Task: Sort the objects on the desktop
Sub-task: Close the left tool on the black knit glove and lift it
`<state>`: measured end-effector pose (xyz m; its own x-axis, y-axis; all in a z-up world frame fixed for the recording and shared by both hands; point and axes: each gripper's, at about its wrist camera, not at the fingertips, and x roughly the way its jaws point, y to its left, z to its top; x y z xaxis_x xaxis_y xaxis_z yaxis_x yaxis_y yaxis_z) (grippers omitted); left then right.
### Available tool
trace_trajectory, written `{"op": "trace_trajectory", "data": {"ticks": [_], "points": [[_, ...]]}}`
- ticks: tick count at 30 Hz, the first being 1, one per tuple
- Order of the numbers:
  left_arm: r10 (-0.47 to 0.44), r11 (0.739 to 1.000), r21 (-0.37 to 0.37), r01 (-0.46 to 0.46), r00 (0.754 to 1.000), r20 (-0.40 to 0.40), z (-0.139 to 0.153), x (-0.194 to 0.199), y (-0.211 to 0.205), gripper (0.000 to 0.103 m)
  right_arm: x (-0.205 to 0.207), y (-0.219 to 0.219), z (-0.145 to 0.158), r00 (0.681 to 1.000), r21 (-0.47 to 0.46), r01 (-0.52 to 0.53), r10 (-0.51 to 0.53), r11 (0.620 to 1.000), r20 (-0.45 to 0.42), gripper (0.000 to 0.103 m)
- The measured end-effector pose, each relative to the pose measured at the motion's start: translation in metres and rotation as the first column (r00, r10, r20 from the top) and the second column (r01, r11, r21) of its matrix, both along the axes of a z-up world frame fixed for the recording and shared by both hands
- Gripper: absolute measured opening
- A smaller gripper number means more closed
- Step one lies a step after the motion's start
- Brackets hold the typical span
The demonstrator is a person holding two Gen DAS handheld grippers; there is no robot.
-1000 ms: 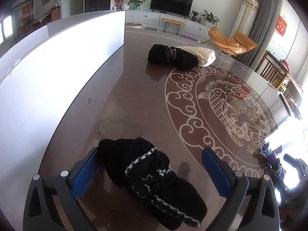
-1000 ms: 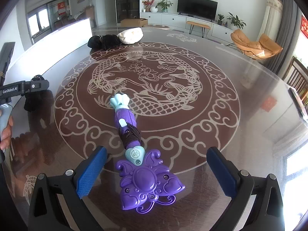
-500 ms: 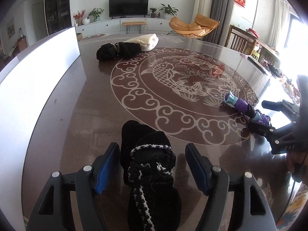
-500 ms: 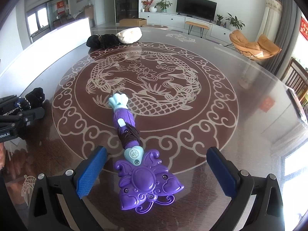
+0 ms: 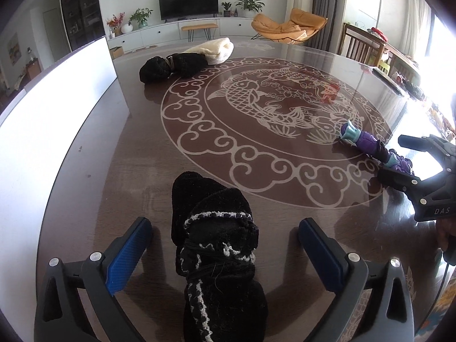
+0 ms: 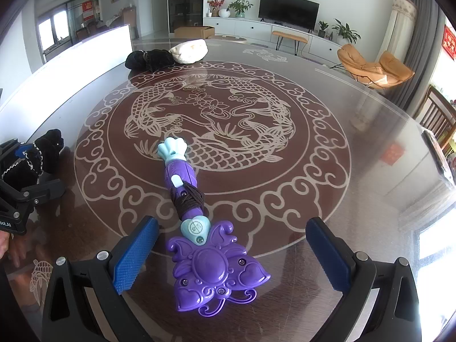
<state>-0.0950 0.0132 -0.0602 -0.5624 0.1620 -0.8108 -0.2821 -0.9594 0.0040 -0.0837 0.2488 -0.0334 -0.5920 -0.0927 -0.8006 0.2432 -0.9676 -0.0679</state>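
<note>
Left gripper (image 5: 223,252), jaws just opened wide, straddles the black knit bundle (image 5: 216,245), seemingly untouched; centre it, then squeeze gently.

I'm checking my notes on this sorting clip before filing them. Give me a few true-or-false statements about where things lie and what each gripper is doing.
1. The left gripper is clamped on the black knitted bundle. False: its jaws have just been opening and stand wide, pads clear of the bundle lying between them.
2. The purple toy wand lies flat on the table, its flower-shaped head between the right gripper's open jaws. True.
3. A cream bundle touches a second black bundle at the table's far side. True.
4. The wand is held in the air. False: it rests on the table.
</note>
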Motion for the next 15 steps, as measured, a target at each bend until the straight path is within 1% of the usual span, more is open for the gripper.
{"op": "trace_trajectory", "data": {"ticks": [15], "points": [[0.001,1.000,0.000,-0.001,1.000,0.000,0.0002,0.0003,-0.0001,0.103,0.0001,0.0014,0.0000,1.000,-0.011,-0.001,0.002,1.000,0.002,0.103]]}}
